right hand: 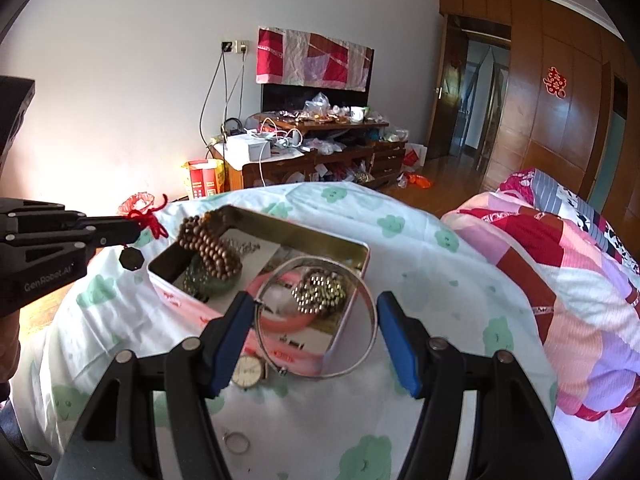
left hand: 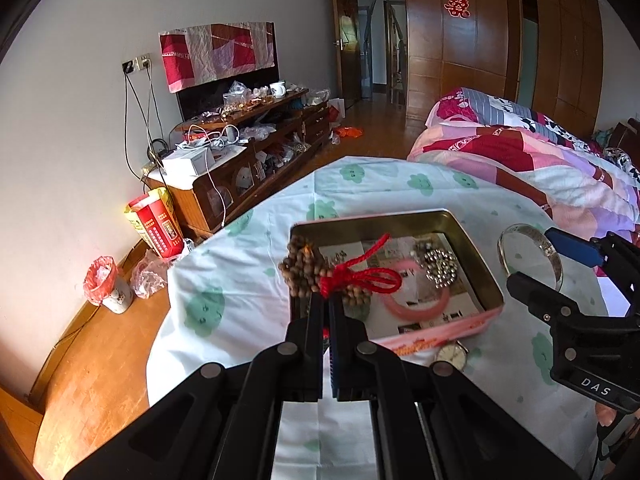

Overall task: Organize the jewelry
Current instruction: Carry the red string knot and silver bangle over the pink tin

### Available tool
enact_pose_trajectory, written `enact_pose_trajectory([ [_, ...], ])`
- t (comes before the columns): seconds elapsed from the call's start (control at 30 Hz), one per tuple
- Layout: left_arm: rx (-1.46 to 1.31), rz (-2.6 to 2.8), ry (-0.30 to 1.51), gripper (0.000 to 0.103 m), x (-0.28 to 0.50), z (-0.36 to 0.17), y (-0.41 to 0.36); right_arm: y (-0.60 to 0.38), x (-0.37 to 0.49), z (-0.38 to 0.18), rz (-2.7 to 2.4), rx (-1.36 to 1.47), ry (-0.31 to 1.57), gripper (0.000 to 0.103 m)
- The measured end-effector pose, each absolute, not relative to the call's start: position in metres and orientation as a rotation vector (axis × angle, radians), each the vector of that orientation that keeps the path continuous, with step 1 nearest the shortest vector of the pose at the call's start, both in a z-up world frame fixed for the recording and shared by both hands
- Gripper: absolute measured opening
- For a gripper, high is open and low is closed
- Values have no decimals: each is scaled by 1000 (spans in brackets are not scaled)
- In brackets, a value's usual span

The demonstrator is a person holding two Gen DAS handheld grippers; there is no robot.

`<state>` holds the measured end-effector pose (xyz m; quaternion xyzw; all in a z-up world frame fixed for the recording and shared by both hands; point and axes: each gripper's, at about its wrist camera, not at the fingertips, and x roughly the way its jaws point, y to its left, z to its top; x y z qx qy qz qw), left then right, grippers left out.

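Holding jewelry over an open tin on a cloth-covered table.

Left gripper [left hand: 326, 300] clamping together on the red cord [left hand: 360, 276] of a brown wooden bead string [left hand: 304, 268], beads bunching over the tin's [left hand: 476, 248] near-left corner, the pinch point itself hidden behind the knot. Right gripper [right hand: 316, 320] standing apart, blue pads [right hand: 236, 336] pressing on a thin silver bangle [right hand: 320, 372], hoop raised above the tin's right side. Lying inside: pink bangle [left hand: 416, 308], cluster of shiny metal beads [left hand: 440, 266], possibly green beads beneath, hard to make out. Resting on the cloth beside the tin: round watch [right hand: 248, 370], partly cut off, and a small ring [right hand: 237, 442].
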<state>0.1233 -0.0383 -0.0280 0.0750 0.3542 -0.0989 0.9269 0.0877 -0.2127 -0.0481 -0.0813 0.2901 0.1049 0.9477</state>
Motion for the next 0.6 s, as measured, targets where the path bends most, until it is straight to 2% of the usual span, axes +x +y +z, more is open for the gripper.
enact_pose_trajectory([
  [0.6,218,-146,727,1,175,-31,-55,-207,126,-44,203,-182,591,66],
])
